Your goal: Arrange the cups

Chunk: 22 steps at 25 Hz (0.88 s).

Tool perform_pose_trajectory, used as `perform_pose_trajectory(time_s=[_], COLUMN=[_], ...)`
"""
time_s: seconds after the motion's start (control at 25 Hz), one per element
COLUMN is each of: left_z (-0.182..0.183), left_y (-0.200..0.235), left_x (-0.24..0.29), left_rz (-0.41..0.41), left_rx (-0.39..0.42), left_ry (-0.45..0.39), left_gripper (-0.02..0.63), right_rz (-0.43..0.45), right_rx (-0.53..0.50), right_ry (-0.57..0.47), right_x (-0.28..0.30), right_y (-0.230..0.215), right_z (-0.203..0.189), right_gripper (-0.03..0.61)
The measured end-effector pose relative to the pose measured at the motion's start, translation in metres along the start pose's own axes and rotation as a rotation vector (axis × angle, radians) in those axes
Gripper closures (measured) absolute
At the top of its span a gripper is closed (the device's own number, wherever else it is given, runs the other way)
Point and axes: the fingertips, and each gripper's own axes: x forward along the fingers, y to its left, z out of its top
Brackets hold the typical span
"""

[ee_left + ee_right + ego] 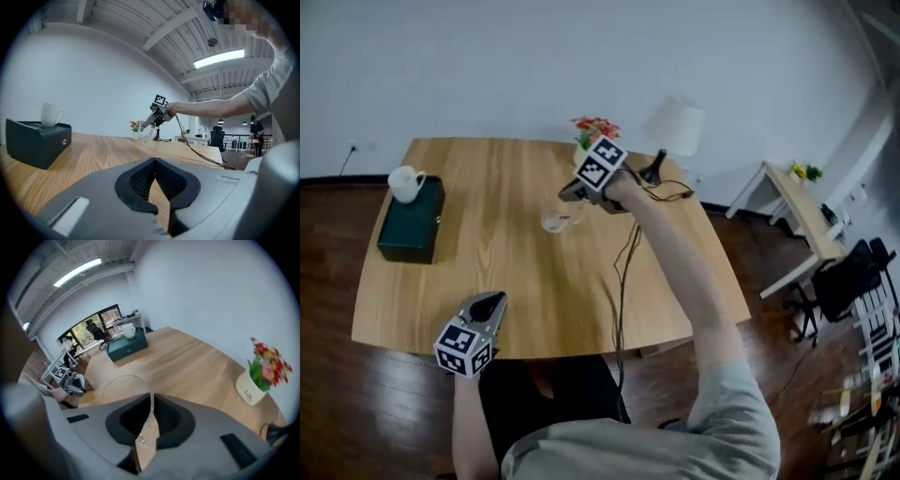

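A clear glass cup (555, 221) hangs just over the middle of the wooden table (516, 281). My right gripper (568, 195) is shut on its rim, and in the right gripper view the thin glass wall (150, 409) is pinched between the pads. A white mug (406, 183) stands on a dark green box (411, 225) at the table's left side. My left gripper (491, 304) hovers by the near edge, its jaws shut with nothing in them. In the left gripper view the glass cup (149, 132) is far ahead and the mug (50, 114) is at the left.
A small white pot of red flowers (592, 131) and a table lamp (671, 129) stand at the far edge. A black cable (626, 255) runs from the lamp across the table's right side. A white side table (802, 208) and an office chair (853, 277) stand on the right.
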Motion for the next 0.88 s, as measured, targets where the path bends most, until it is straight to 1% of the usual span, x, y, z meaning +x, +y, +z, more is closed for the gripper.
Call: perform_pose_trajectory(time_s=[0.08,0.12,0.2,0.28,0.36,0.48,0.56,0.64,0.76,0.88], left_z=[0.0,0.0,0.002,0.004,0.004,0.002,0.001,0.0,0.001,0.0], left_y=[0.02,0.03,0.043,0.05,0.051,0.049,0.048,0.048,0.048,0.046], left_x=[-0.013,-0.019,-0.03,-0.039,-0.042,-0.04,-0.039,-0.039,-0.04,-0.04], left_rz=[0.087,0.109,0.126,0.121,0.113,0.113,0.113,0.107,0.096,0.096], left_rx=[-0.013,-0.008,-0.007,-0.047,-0.088,-0.087,-0.077,-0.087,-0.111,-0.095], left_ry=[-0.002,0.002,0.007,-0.004,-0.015,-0.006,0.002,0.001,-0.009,0.001], left_gripper=[0.604,0.604,0.604,0.604,0.604,0.604,0.604,0.604,0.604,0.604], right_rz=[0.067,0.084,0.115,0.167,0.201,0.195,0.174,0.151,0.116,0.097], right_rx=[-0.085,-0.11,-0.16,-0.222,-0.281,-0.318,-0.315,-0.308,-0.304,-0.298], right_ry=[-0.02,-0.035,-0.063,-0.069,-0.057,-0.043,-0.049,-0.053,-0.034,0.01], right_x=[0.012,0.013,0.019,0.037,0.059,0.093,0.114,0.134,0.159,0.181], right_y=[0.034,0.051,0.088,0.127,0.158,0.186,0.196,0.203,0.211,0.212], right_z=[0.05,0.07,0.107,0.145,0.18,0.227,0.257,0.281,0.306,0.317], right_gripper=[0.549,0.549,0.549,0.551,0.551,0.55,0.549,0.551,0.549,0.549])
